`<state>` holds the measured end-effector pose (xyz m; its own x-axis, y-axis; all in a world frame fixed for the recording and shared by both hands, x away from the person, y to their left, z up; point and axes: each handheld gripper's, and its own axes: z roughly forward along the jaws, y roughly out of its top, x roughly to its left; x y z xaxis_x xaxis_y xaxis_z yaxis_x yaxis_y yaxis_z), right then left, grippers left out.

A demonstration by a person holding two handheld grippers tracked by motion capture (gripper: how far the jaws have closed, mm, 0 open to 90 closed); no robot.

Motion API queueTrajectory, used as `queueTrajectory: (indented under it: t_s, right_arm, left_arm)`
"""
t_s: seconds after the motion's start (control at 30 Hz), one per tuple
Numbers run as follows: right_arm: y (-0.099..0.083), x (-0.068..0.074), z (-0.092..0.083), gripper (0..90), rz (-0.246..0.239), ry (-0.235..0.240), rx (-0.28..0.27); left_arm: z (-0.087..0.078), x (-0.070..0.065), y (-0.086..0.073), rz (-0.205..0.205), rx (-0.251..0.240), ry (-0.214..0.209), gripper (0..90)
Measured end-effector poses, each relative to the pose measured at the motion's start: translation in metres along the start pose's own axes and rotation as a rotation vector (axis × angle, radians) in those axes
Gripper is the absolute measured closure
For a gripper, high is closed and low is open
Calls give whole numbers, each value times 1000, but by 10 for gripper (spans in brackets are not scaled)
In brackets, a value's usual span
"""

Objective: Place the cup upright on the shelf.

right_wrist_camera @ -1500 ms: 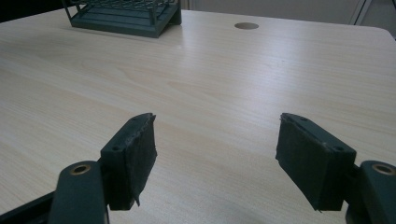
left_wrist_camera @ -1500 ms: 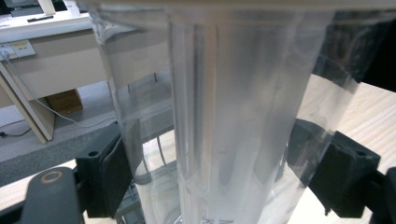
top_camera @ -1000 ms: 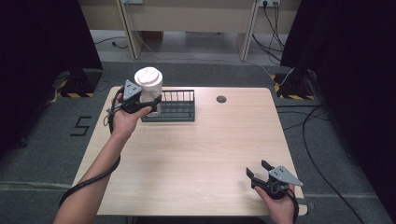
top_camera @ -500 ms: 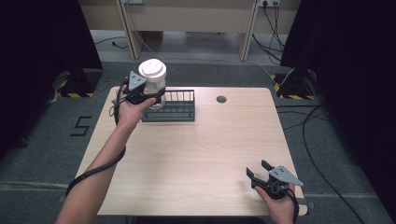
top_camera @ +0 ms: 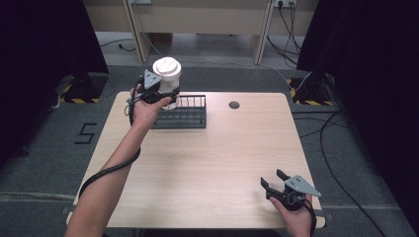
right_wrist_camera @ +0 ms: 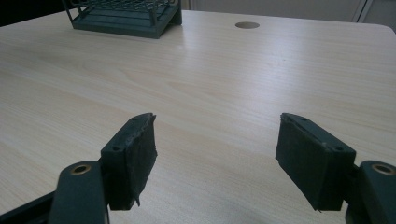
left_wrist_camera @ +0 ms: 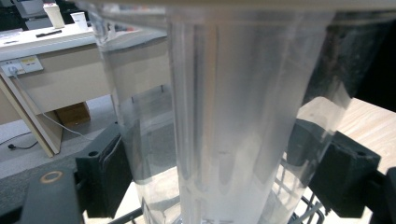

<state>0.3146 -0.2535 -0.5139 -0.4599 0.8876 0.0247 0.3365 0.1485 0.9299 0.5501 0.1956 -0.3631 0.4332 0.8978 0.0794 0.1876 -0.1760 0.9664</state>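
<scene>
Right gripper resting at near right corner of surface, jaws apart, empty. Left gripper clamped on clear lidded cup, long axis upright, held just above left end of black wire rack at far edge.

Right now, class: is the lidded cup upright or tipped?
Upright: the cup stands lid-up, clamped in the left gripper above the rack.

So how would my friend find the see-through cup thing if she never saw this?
Start at the wooden table and look to its far left corner, where a dark wire rack sits. Just above the rack's left end, the left tongs grip a tall clear cup. It is the one see-through thing, topped with a white lid.
</scene>
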Motion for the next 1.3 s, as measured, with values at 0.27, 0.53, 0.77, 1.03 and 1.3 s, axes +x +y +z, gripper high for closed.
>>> queueTrajectory:
  t_s: [0.27,0.53,0.77,1.03,1.3]
  right_arm:
    - [0,0,0,290,14,6,0]
    - [0,-1,0,289,19,8,0]
    - [0,-1,0,288,17,9,1]
    - [0,-1,0,288,15,11,1]
    - [0,0,0,288,1,9,-1]
  left_arm:
    - [25,-3,-9,-8,23,14,171]
    - [44,-7,-21,-21,58,20,171]
    - [56,-8,-32,-42,76,29,171]
    - [62,-9,-42,-68,116,48,170]
    - [66,-10,-54,-90,136,43,168]
